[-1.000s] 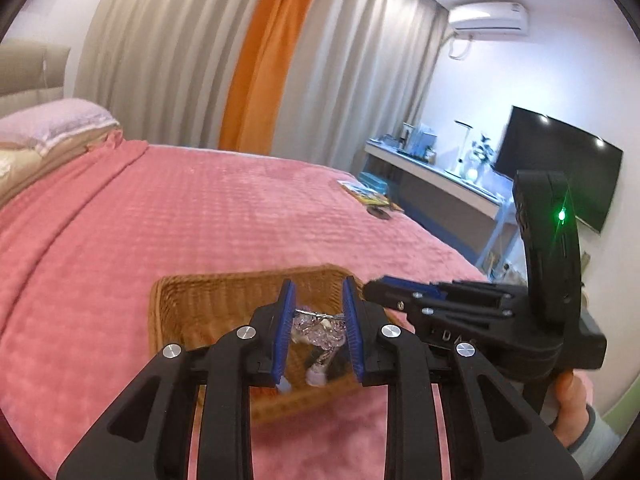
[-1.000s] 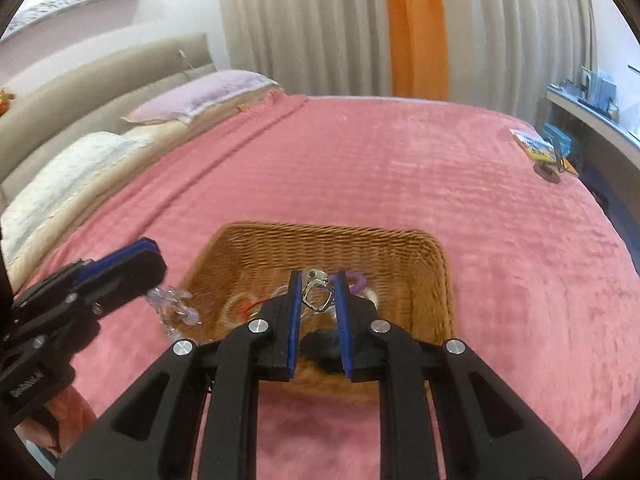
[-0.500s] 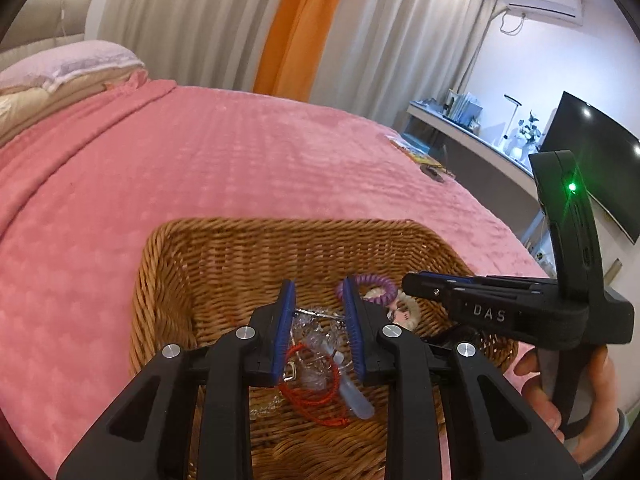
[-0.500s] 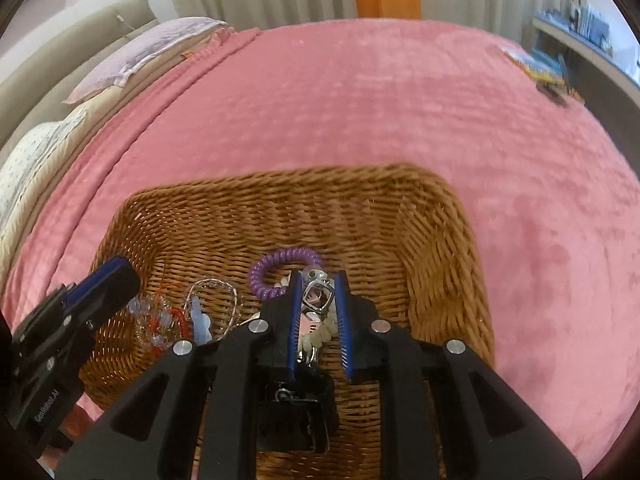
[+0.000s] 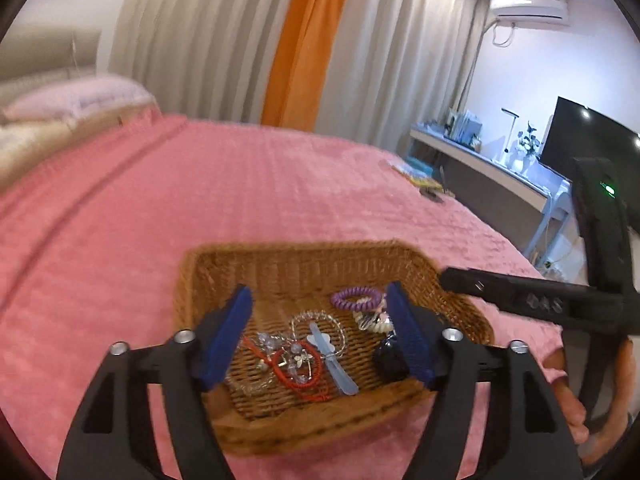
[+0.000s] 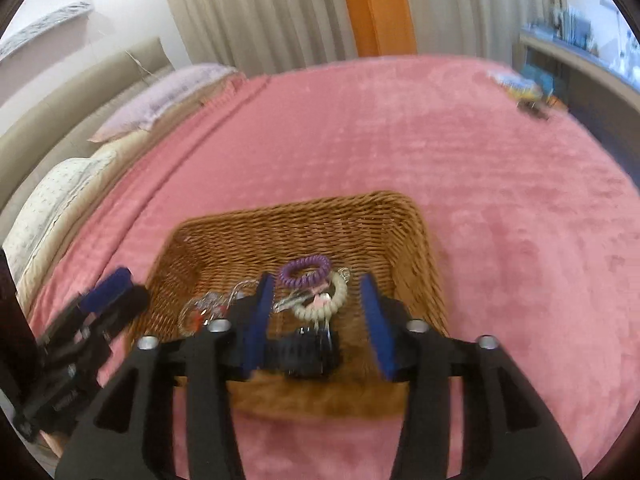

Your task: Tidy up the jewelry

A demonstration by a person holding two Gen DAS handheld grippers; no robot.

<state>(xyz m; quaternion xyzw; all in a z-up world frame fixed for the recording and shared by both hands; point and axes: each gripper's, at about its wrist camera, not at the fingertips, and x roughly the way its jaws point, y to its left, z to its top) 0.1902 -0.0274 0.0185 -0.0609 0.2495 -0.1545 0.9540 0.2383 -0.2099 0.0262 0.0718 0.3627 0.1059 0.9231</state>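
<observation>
The left gripper [image 5: 320, 336] hovers over the wicker basket [image 5: 304, 264] on the pink bed [image 5: 200, 200], its blue fingers [image 5: 226, 340] spread wide and holding nothing. The right gripper [image 6: 318, 320] hangs over the same basket [image 6: 304, 220] with its fingers [image 6: 376, 328] also wide apart and empty. Inside lie the jewelry pieces: a purple coil band [image 5: 356, 298], a cream coil band [image 6: 320, 304], a red cord bracelet [image 5: 298, 364] tangled with clear beads, a pale blue hair clip [image 5: 332, 354] and a dark pendant [image 5: 390, 358]. The only writing is a blurred raised mark on the right gripper's body [image 5: 544, 302] in the left wrist view, too smeared to read.
</observation>
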